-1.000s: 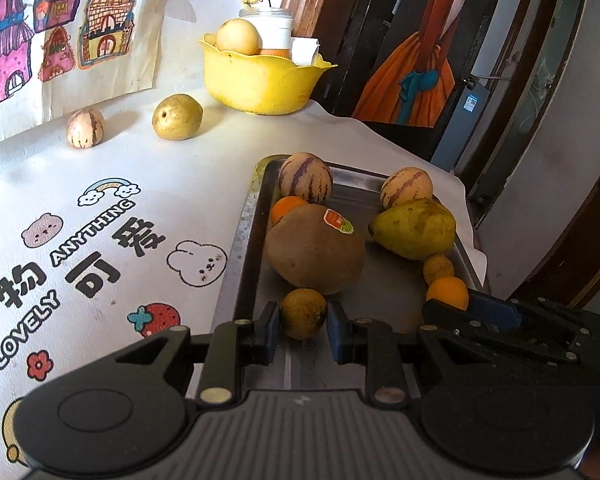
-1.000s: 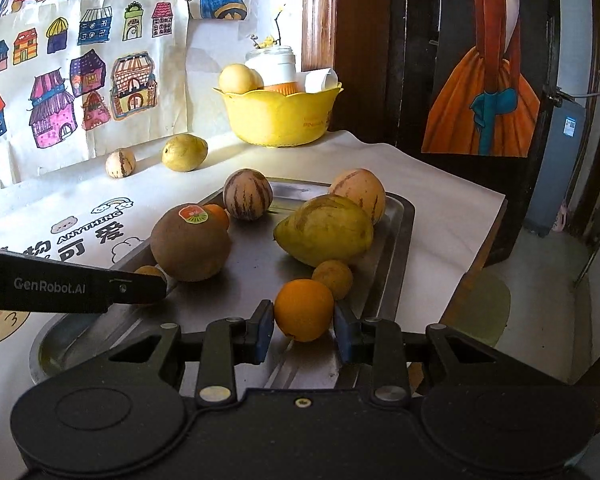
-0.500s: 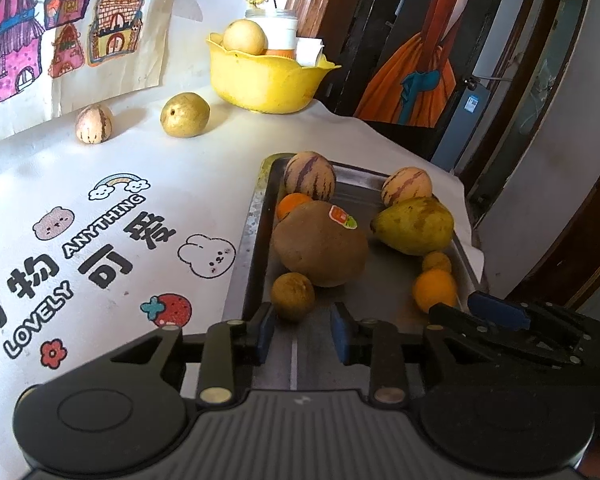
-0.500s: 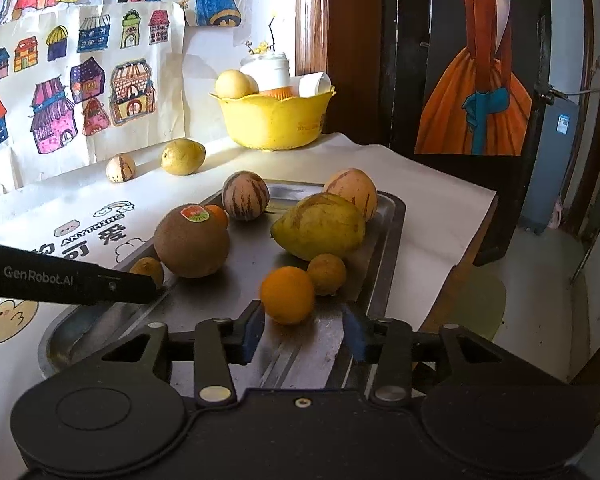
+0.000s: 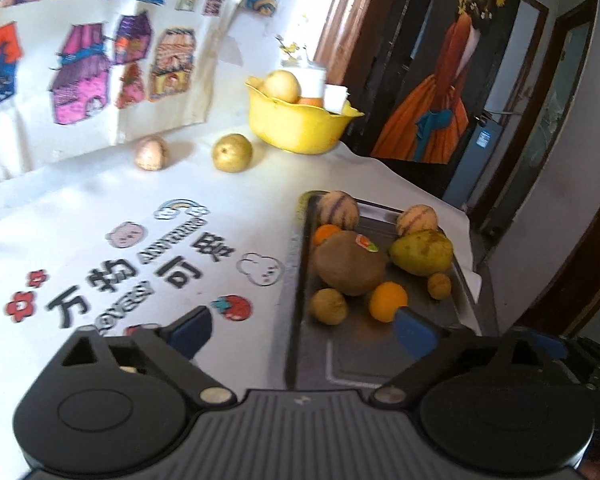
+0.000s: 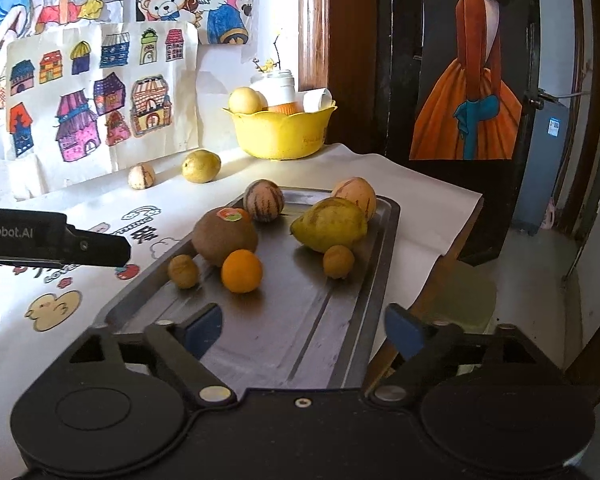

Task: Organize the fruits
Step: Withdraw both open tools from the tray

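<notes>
tray (image 6: 384, 248): seven fruits in already
desk (image 5: 100, 208): two fruits left near bowl (image 5: 296, 128)
left tongs (image 5: 304, 332): opening, empty
right tongs (image 6: 300, 330): opening, empty too

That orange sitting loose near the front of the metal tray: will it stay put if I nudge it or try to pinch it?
Probably not. The orange is round and rests free on the smooth, ridged metal tray, so a nudge would likely roll it, perhaps against the big brown fruit just behind it. Its skin looks firm, so a centred pinch should hold; an off-centre one may squirt it out.
</notes>
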### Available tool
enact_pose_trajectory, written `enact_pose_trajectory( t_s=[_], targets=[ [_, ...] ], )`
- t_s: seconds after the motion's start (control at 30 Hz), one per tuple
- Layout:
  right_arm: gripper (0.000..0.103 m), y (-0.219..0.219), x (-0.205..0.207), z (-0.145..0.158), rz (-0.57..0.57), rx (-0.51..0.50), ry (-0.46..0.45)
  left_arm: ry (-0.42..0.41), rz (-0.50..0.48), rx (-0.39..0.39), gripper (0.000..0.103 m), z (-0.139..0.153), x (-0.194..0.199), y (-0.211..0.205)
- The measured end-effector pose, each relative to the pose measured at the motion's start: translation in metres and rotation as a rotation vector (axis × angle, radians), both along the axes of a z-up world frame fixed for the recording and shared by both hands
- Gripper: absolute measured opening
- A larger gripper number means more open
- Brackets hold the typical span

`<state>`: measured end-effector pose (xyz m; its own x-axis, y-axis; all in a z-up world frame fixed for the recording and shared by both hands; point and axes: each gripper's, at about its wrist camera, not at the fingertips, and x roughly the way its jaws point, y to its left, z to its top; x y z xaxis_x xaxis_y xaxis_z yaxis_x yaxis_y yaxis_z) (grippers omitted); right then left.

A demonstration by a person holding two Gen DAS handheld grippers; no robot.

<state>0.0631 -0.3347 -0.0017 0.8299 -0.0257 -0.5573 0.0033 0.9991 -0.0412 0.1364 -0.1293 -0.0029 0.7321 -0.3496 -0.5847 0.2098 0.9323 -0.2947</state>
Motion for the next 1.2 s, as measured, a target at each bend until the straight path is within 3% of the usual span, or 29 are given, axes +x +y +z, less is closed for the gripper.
enact_pose_trajectory(
  t_s=[0.2,0.53,0.73,0.9,1.2],
  targets=[
    [0.102,0.011,-0.022,0.004,-0.001,0.026,0.007,0.017,0.015,0.034,0.102,-0.003,-0.017,0.021],
    [0.102,0.035,-0.05,0.005,0.004,0.087,0.09,0.048,0.034,0.093,0.103,-0.013,-0.044,0.06],
    [0.102,0.061,-0.06,0.006,0.079,0.117,0.148,0.043,0.074,0.157,0.103,-0.015,-0.065,0.084],
    [0.102,0.085,-0.06,0.011,0.157,0.107,0.145,0.033,0.127,0.174,0.103,-0.012,-0.079,0.106],
    [0.102,0.106,-0.033,0.02,0.266,0.099,0.153,0.038,0.229,0.182,0.103,-0.006,-0.069,0.144]
  ],
)
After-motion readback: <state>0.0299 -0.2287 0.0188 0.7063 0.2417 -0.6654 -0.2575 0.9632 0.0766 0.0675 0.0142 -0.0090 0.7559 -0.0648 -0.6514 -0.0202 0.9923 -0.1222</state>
